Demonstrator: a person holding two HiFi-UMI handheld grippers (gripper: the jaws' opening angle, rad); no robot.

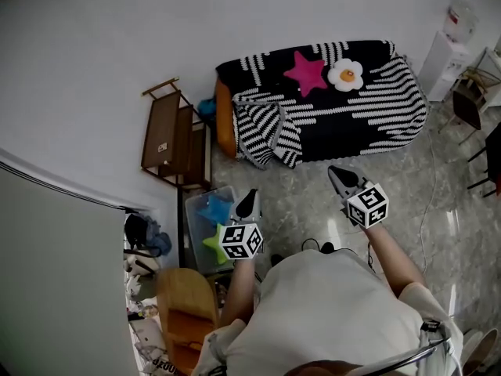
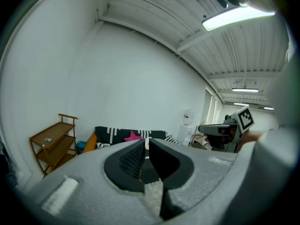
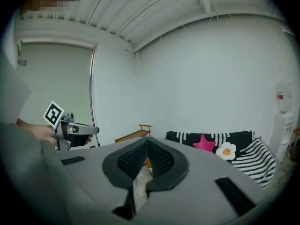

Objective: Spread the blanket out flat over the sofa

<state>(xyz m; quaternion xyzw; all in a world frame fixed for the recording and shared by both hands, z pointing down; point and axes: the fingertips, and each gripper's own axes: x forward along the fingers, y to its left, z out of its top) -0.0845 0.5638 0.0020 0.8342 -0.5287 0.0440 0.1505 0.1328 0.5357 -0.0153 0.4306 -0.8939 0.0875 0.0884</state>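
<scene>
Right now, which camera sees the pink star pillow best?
The head view: all five points of the pink star pillow show. The right gripper view shows it smaller; the left gripper view, just a pink bit.

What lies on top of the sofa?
A striped blanket, bunched at the left, with a pink star cushion and an egg cushion on it. It hides the seat; only the sofa's orange end shows.

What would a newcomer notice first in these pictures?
The black-and-white striped blanket on the sofa by the far wall stands out, bunched at one end. A pink star cushion and a white flower cushion sit on it. Nearer, the left hand-held gripper and right hand-held gripper are shut and empty.
</scene>
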